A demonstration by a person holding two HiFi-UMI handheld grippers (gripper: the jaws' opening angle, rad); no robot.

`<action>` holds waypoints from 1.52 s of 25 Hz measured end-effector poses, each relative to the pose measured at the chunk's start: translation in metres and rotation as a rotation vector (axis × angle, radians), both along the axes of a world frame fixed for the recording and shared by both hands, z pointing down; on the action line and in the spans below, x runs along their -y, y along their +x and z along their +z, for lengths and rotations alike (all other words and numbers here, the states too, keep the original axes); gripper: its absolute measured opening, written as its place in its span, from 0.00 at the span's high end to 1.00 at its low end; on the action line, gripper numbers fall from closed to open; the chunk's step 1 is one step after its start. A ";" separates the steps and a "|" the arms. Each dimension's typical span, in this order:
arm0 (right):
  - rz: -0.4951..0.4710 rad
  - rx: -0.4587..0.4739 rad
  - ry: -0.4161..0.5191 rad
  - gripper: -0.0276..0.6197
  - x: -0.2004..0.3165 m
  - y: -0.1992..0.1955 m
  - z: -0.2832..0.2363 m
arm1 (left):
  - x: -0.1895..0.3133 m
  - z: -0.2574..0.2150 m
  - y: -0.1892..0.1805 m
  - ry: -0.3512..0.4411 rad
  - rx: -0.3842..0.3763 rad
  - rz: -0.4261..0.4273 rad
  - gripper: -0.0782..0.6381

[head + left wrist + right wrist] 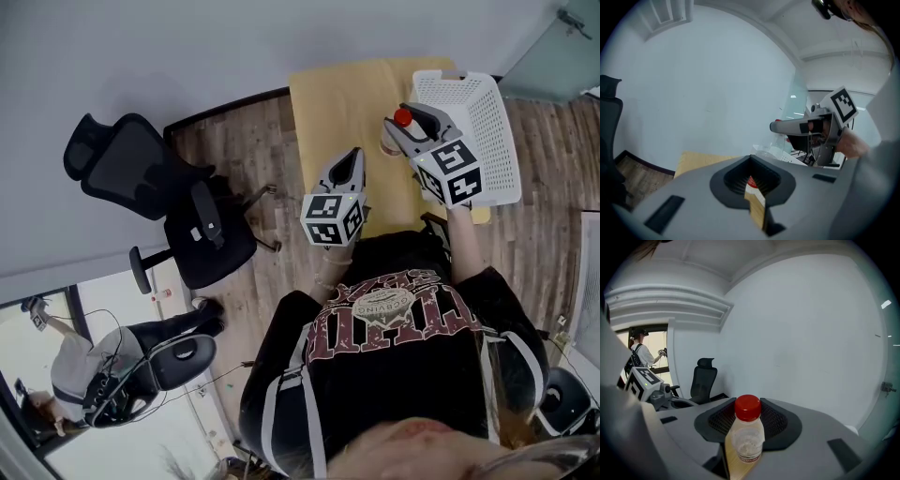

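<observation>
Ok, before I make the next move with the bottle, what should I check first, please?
1. Bottle between the jaws of the right tool: ok, they close on both of its sides.
2. Red cap on the bottle: ok.
3. Left tool free: ok, its jaws are almost together, with nothing between them.
4. Tools apart from each other: ok, the head view shows a gap between them.
5. Bottle's base off the table: cannot tell.
6. Basket within easy reach: ok, it sits just beside the right tool, opening up.
</observation>
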State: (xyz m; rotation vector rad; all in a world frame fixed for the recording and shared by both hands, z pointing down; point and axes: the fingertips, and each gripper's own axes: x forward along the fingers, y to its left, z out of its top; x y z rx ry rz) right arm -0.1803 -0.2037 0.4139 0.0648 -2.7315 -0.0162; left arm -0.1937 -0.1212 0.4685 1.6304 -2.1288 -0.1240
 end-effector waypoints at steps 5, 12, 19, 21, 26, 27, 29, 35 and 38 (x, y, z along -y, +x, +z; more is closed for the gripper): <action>-0.015 -0.055 -0.046 0.70 -0.006 -0.011 0.036 | -0.005 0.004 -0.004 -0.008 -0.005 -0.008 0.82; -0.024 -0.116 -0.062 0.70 -0.009 -0.018 0.069 | -0.008 0.008 -0.009 -0.018 -0.011 -0.016 0.82; -0.025 -0.156 -0.068 0.70 -0.010 -0.021 0.088 | -0.009 0.012 -0.013 -0.020 -0.018 -0.025 0.82; -0.027 -0.167 -0.068 0.70 -0.010 -0.022 0.093 | -0.010 0.013 -0.015 -0.022 -0.020 -0.028 0.82; -0.033 -0.193 -0.074 0.70 -0.012 -0.025 0.104 | -0.012 0.014 -0.018 -0.024 -0.024 -0.035 0.82; -0.035 -0.199 -0.075 0.70 -0.012 -0.025 0.107 | -0.012 0.014 -0.019 -0.025 -0.025 -0.036 0.82; -0.038 -0.210 -0.076 0.70 -0.013 -0.027 0.112 | -0.011 0.014 -0.020 -0.026 -0.027 -0.039 0.82; -0.048 -0.242 -0.076 0.70 -0.013 -0.028 0.128 | -0.011 0.019 -0.022 -0.033 -0.033 -0.046 0.82; -0.048 -0.255 -0.078 0.70 -0.013 -0.027 0.135 | -0.011 0.021 -0.023 -0.036 -0.035 -0.049 0.82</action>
